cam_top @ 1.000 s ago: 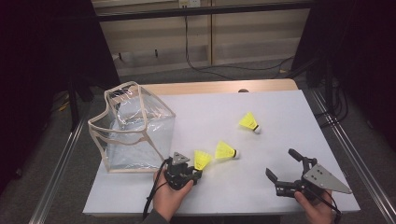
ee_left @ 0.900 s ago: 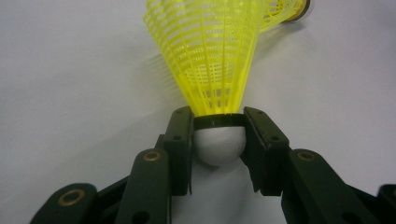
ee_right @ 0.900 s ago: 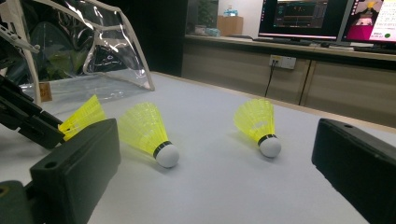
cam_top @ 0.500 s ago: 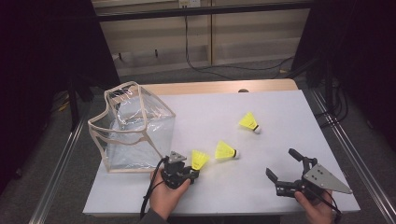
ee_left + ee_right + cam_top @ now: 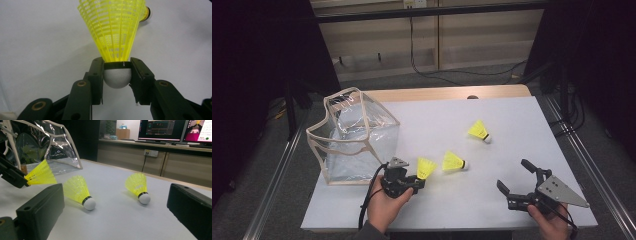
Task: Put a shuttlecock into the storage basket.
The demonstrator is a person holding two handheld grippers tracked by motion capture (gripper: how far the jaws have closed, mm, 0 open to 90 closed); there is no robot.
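Observation:
My left gripper (image 5: pixel 416 183) (image 5: pixel 117 76) is shut on a yellow shuttlecock (image 5: pixel 426 168) (image 5: pixel 115 32), its pads clamped on the white cork, the skirt pointing away from the hand. The held shuttlecock (image 5: pixel 41 173) is lifted a little off the white table (image 5: pixel 512 120). A second yellow shuttlecock (image 5: pixel 453 162) (image 5: pixel 78 191) lies on the table just to its right. A third shuttlecock (image 5: pixel 478 130) (image 5: pixel 138 186) lies farther back. My right gripper (image 5: pixel 517 177) (image 5: pixel 115 220) is open near the front right edge, with nothing between its jaws.
A clear plastic bag with a beige trim (image 5: pixel 354 135) (image 5: pixel 45 142) stands open at the table's left side. Metal rails run along both sides of the table (image 5: pixel 272 200). Monitors and a cabinet (image 5: pixel 175 132) lie beyond the table's far edge.
My left gripper has risen slightly with the shuttlecock in it. The right gripper and the two loose shuttlecocks have kept still.

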